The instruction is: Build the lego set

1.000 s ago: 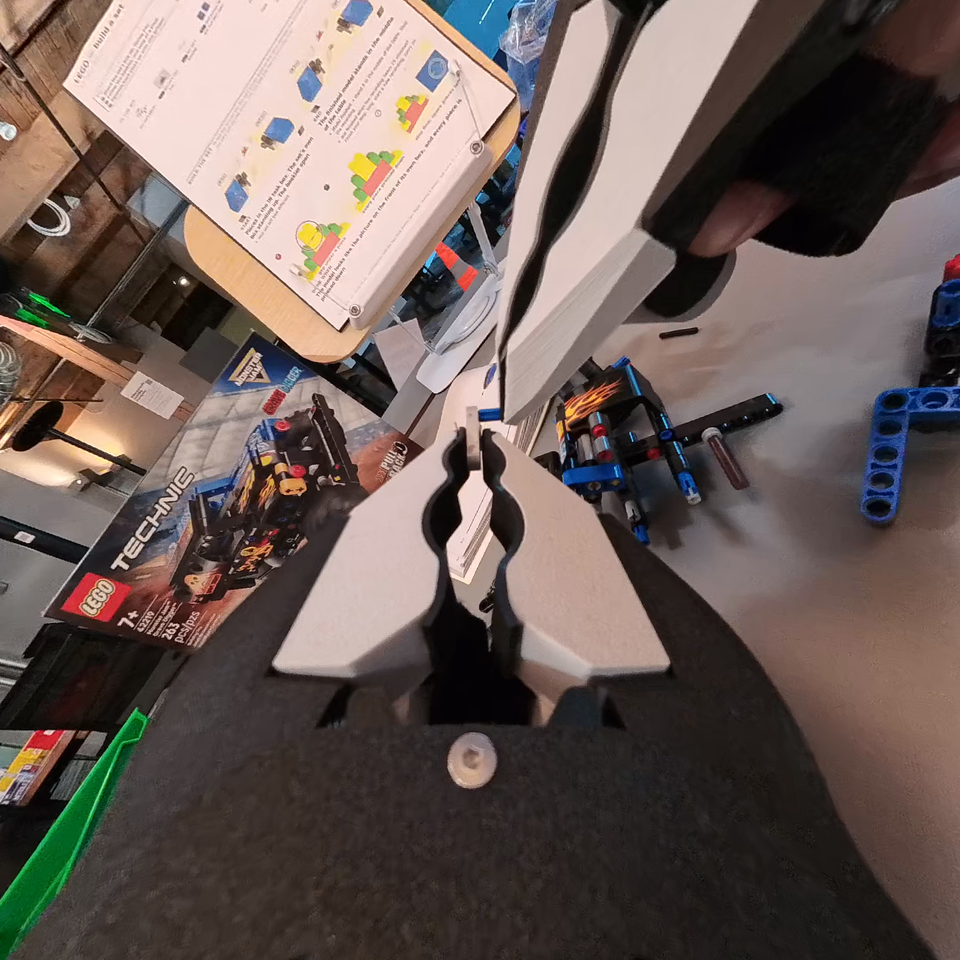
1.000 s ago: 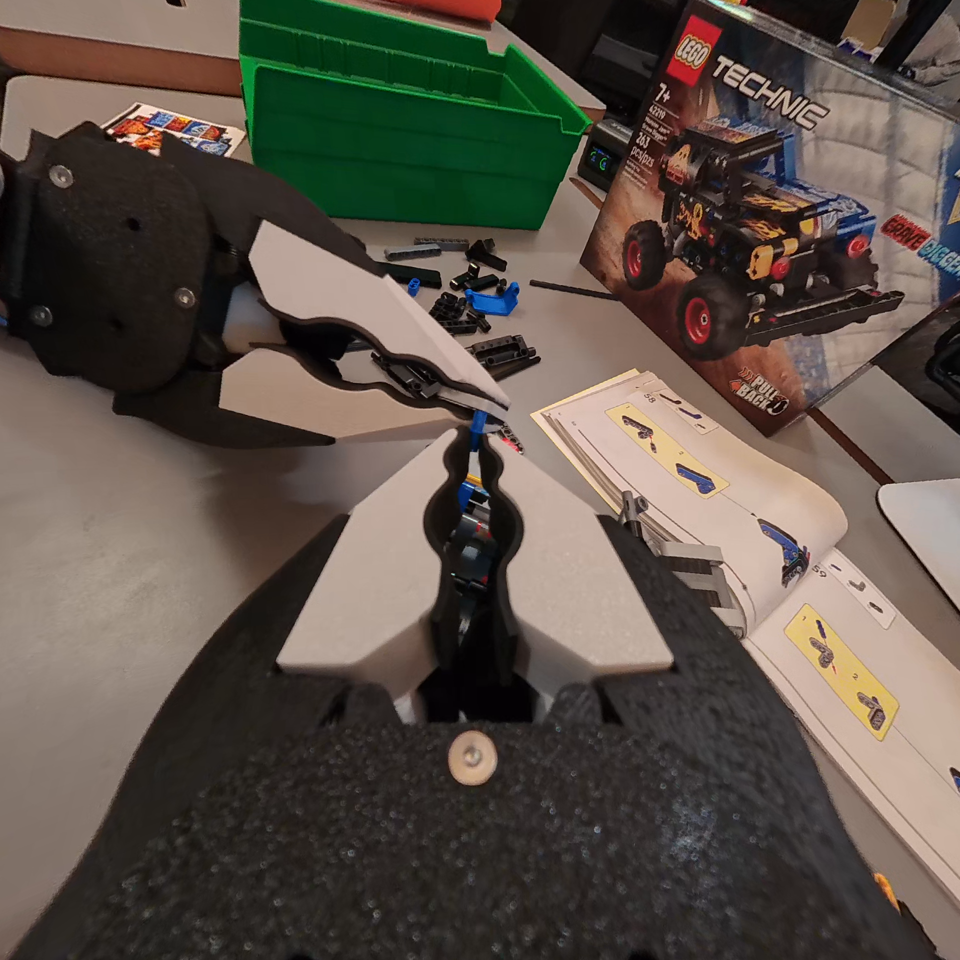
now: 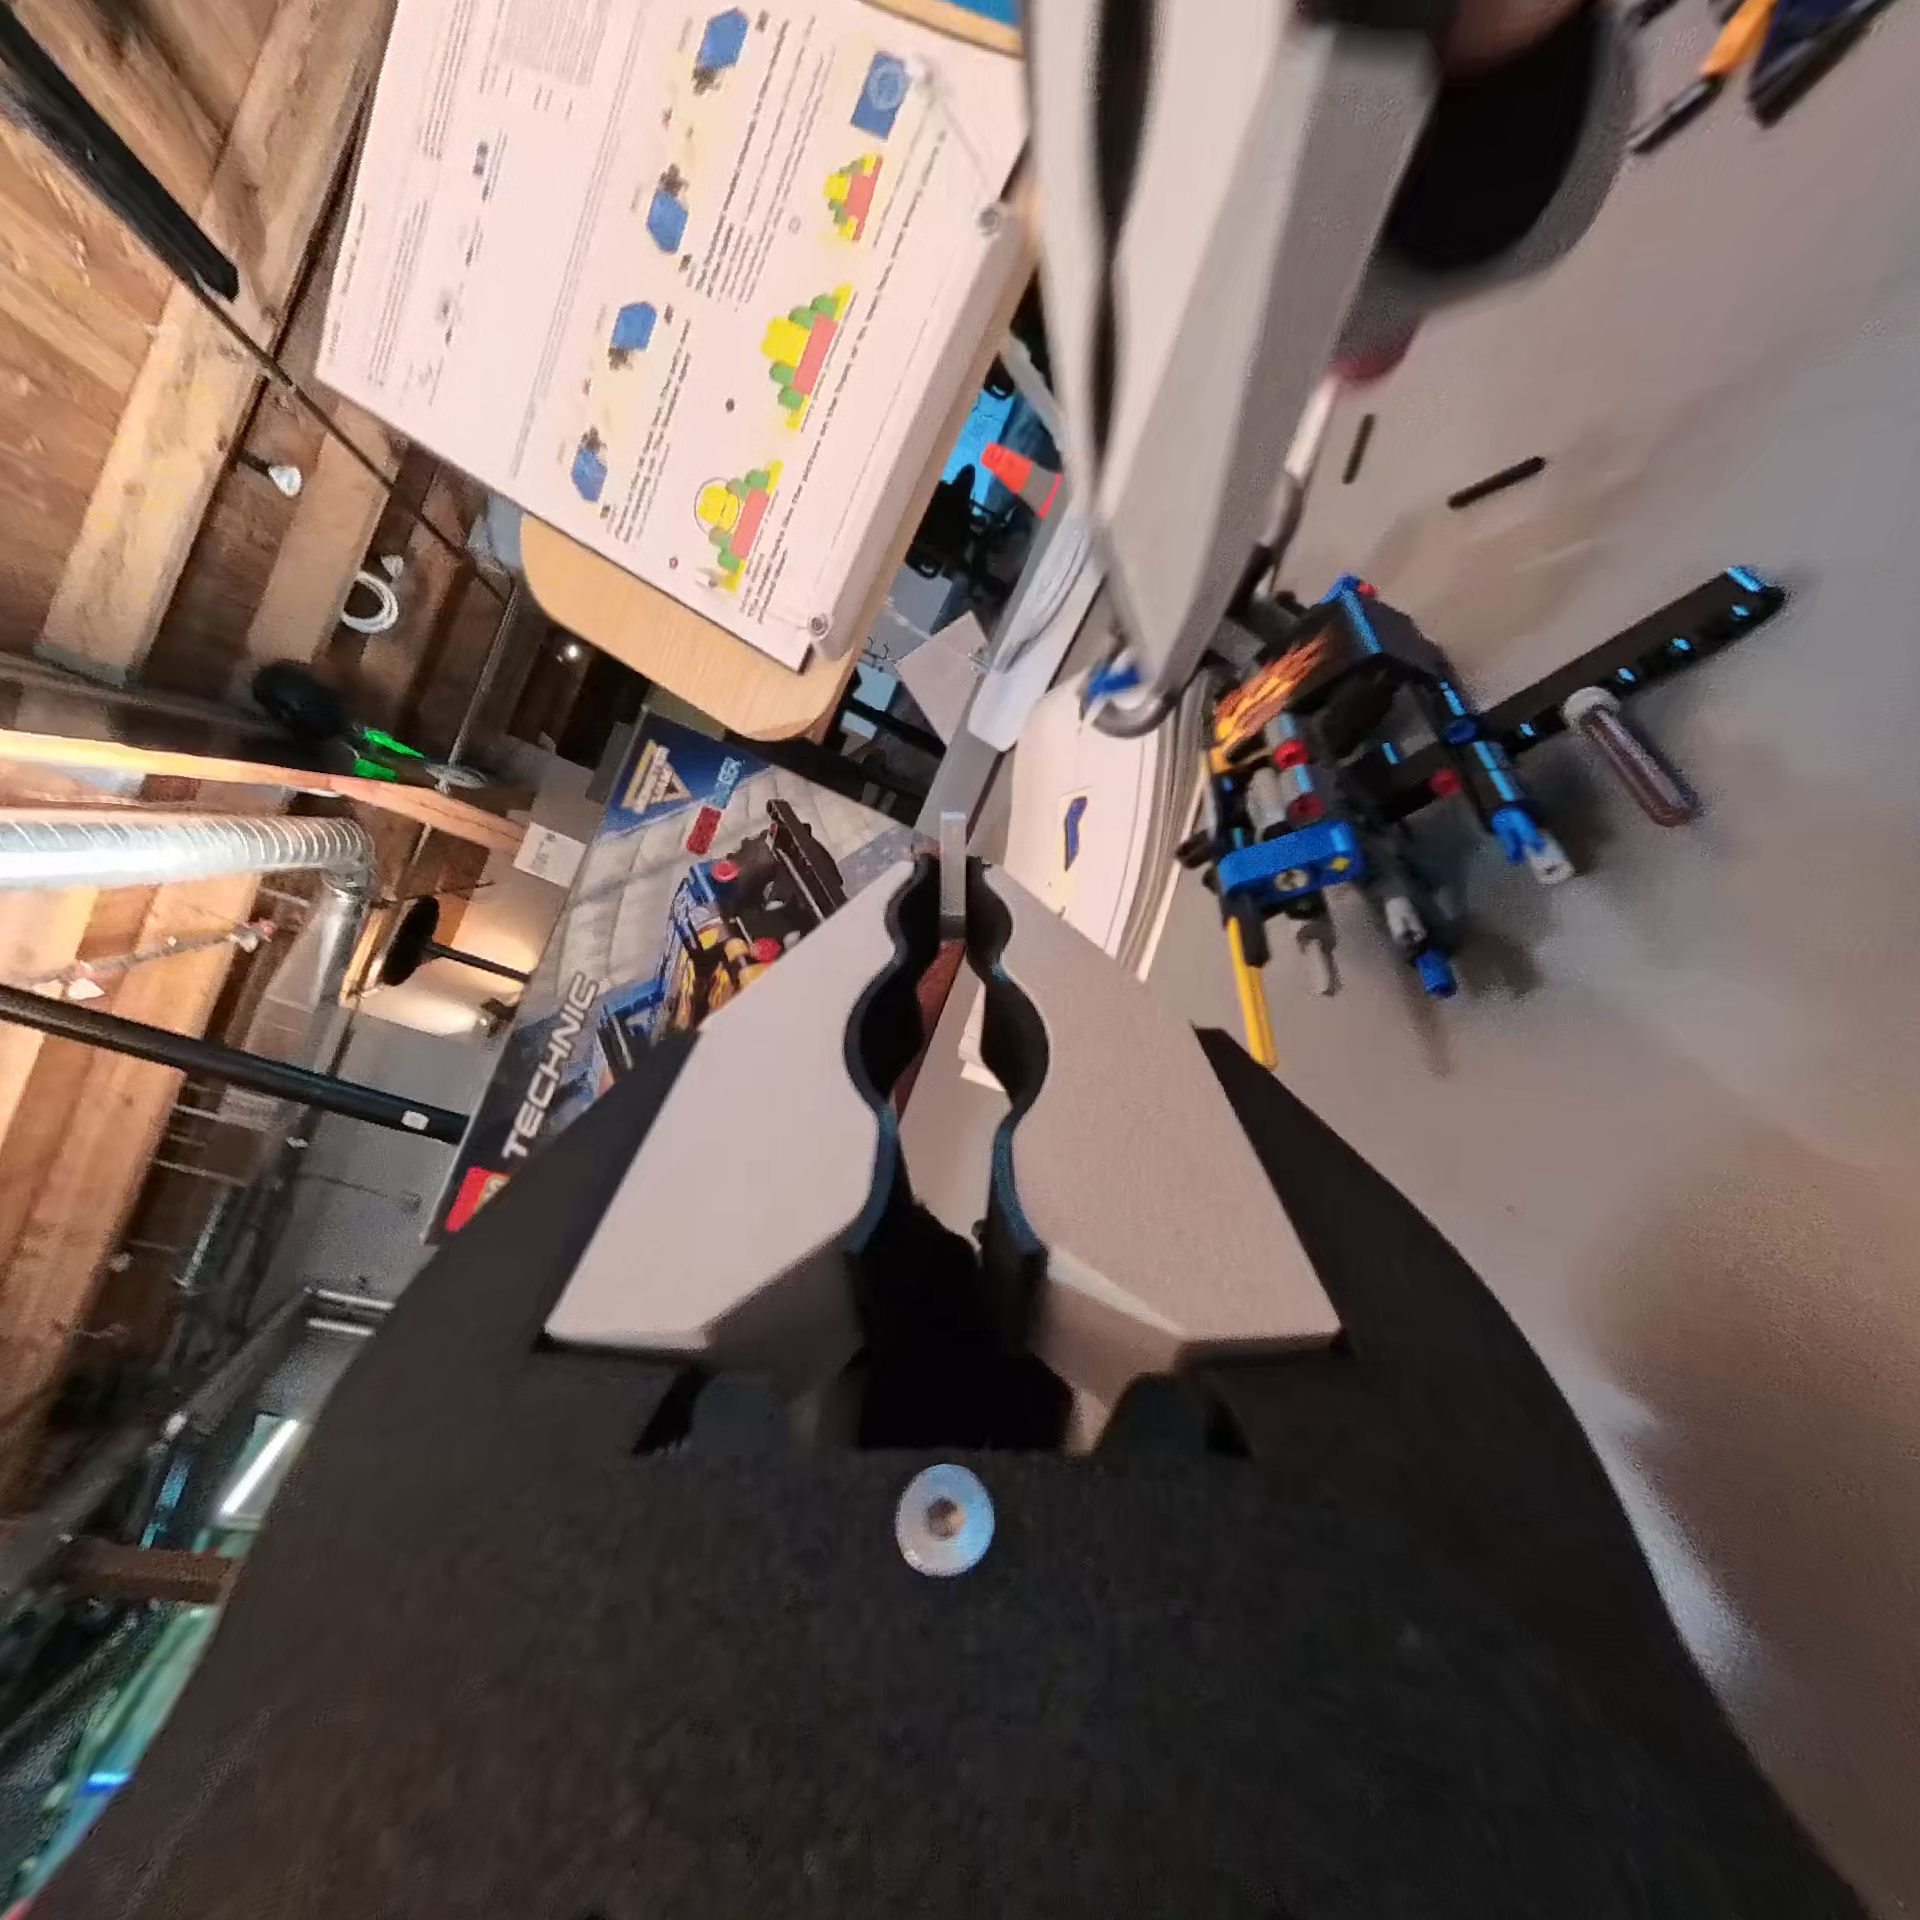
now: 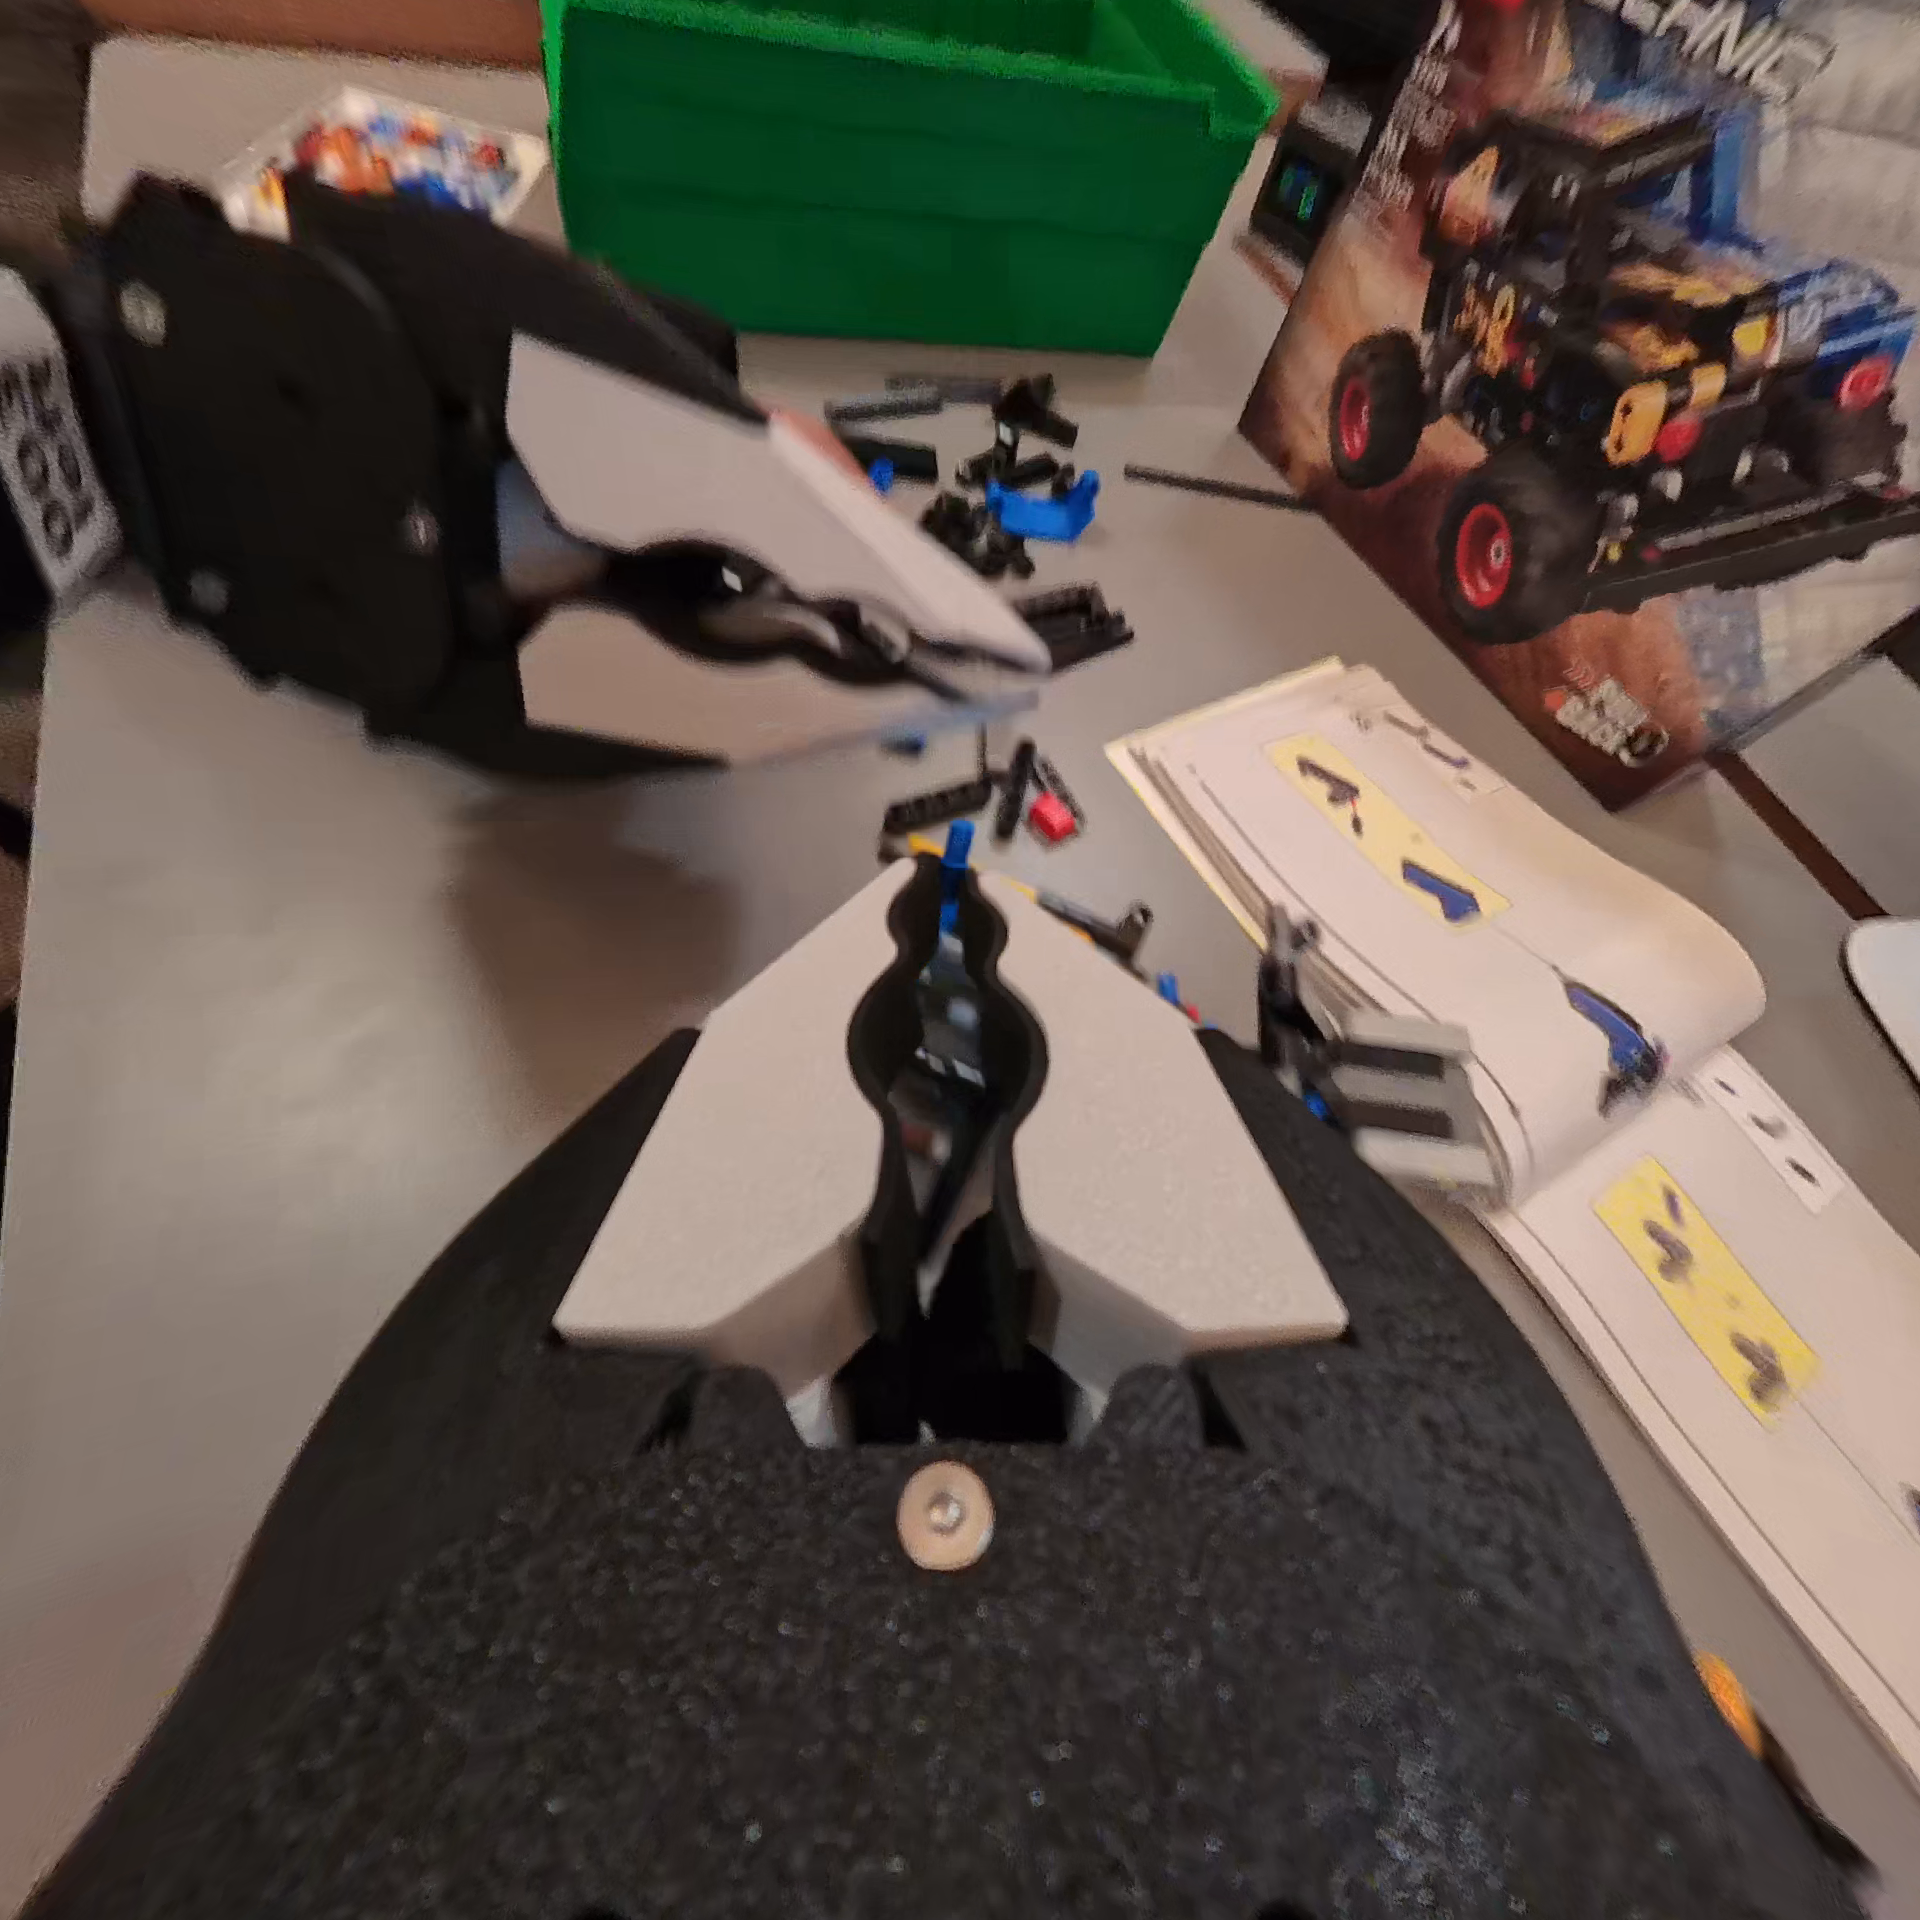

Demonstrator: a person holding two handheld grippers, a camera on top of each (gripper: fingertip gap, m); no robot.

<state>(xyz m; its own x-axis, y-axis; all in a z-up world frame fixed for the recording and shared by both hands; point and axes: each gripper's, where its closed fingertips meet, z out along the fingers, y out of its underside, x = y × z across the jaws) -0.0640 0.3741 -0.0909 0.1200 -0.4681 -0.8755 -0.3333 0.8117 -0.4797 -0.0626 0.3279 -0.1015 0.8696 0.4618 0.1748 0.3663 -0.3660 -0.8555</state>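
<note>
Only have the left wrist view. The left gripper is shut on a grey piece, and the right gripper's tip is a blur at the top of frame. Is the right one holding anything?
Observer: Yes. The right gripper is shut on a blue pin, whose end pokes out past the fingers.
Operator: Any loose parts left to pick from? I can't see that side.
Observer: A scatter of black and blue pieces lies on the table just in front of a green bin.
</note>
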